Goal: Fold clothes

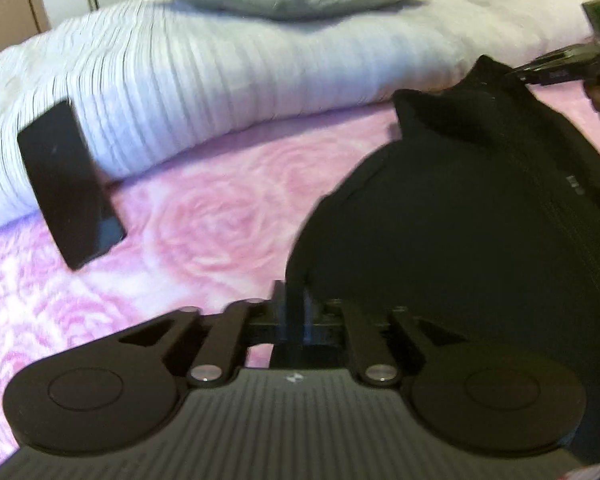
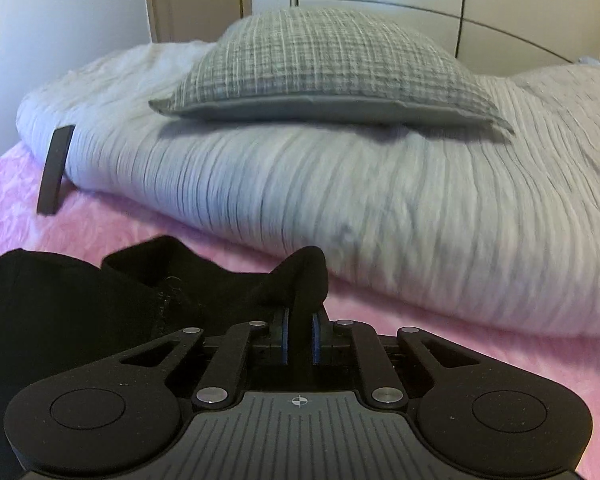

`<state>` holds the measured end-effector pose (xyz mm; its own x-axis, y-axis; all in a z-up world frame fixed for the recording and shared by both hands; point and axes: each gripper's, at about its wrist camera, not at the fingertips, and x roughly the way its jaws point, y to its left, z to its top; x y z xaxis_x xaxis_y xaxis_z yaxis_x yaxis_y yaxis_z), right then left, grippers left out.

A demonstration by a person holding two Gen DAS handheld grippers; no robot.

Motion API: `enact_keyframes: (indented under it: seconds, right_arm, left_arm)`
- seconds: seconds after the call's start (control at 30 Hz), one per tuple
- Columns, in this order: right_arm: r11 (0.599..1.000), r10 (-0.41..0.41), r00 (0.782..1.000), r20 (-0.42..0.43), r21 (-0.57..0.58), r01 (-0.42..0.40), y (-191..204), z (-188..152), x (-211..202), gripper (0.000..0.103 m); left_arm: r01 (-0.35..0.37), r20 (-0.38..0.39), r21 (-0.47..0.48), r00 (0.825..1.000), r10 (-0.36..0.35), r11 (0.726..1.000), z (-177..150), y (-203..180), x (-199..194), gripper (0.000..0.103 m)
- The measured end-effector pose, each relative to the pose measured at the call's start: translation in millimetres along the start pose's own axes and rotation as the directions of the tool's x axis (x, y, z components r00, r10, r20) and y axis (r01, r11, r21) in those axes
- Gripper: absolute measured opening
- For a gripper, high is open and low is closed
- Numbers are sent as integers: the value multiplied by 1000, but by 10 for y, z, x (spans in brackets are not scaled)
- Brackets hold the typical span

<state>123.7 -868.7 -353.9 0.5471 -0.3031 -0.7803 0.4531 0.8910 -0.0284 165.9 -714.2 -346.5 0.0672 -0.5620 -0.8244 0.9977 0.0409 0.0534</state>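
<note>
Right gripper (image 2: 300,330): fingers pinch a raised fold of the black garment (image 2: 80,304), the rest trailing to their left. Left gripper (image 1: 296,308): fingers pressed on another edge of that garment, which spreads ahead and right of them. Judgement: two grips hold the cloth taut for folding. It hangs low over the pink bed cover (image 1: 204,216); white duvet (image 2: 340,200) beyond.

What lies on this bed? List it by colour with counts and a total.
Black: 2, the black garment and the flat black slab leaning on the duvet.
Grey: 1, the checked pillow.
White: 1, the ribbed duvet.
Pink: 1, the rose-patterned blanket.
Total: 5
</note>
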Motion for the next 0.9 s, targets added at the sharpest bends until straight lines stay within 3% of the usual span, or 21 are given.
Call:
enact_keyframes:
  seconds: [0.07,0.1,0.13,0.17,0.27,0.37,0.5,0.67,0.73,0.87,0.9]
  right_arm:
    - [1000,-13,1000,20,7,12,36,84,39,31]
    - [1000,-19,999,30,10,19,54,126,58,42]
    - [1000,-25,999,40,13,25,72,168,77,64]
    - [999,-34,998,59,14,33,85,123,5,71]
    - [999,-52,995,82,-1,52,160,-133,-361,71]
    - [999,-21,998,58,-31,23,415,-536,-804,71]
    - [995,44,999,-16,-84,-45,1007,-1198,-1371,71]
    - [983,150,979,-135,-89,-163,1937,-1892,-1936,71]
    - [977,178,969,-170,-84,-194,2301,-2069,-2076,71]
    - [965,214,959,-184,-109,-237,2932,-2237,-2282,71]
    - [962,221,959,-178,-121,-244,3061,-2241,-2300,71]
  left_arm:
    - [-41,-32,2,999,41,999,-13,2,125,12]
    - [-46,-22,-17,999,46,999,-41,8,119,16]
    - [-49,-11,-34,999,49,998,-81,29,82,28]
    - [-51,-2,-42,999,51,998,-125,43,28,31]
    - [-59,6,-60,998,59,996,-351,110,-248,32]
    - [-69,-28,-75,997,67,995,-633,243,-586,32]
    - [-76,-134,-43,989,69,996,-1148,469,-1029,35]
    - [-5,-295,167,954,54,986,-1814,575,-1365,38]
    - [10,-296,249,953,67,968,-2011,588,-1475,45]
    - [-13,-226,400,968,112,916,-2206,583,-1584,50]
    - [-4,-225,374,970,95,928,-2205,632,-1560,53]
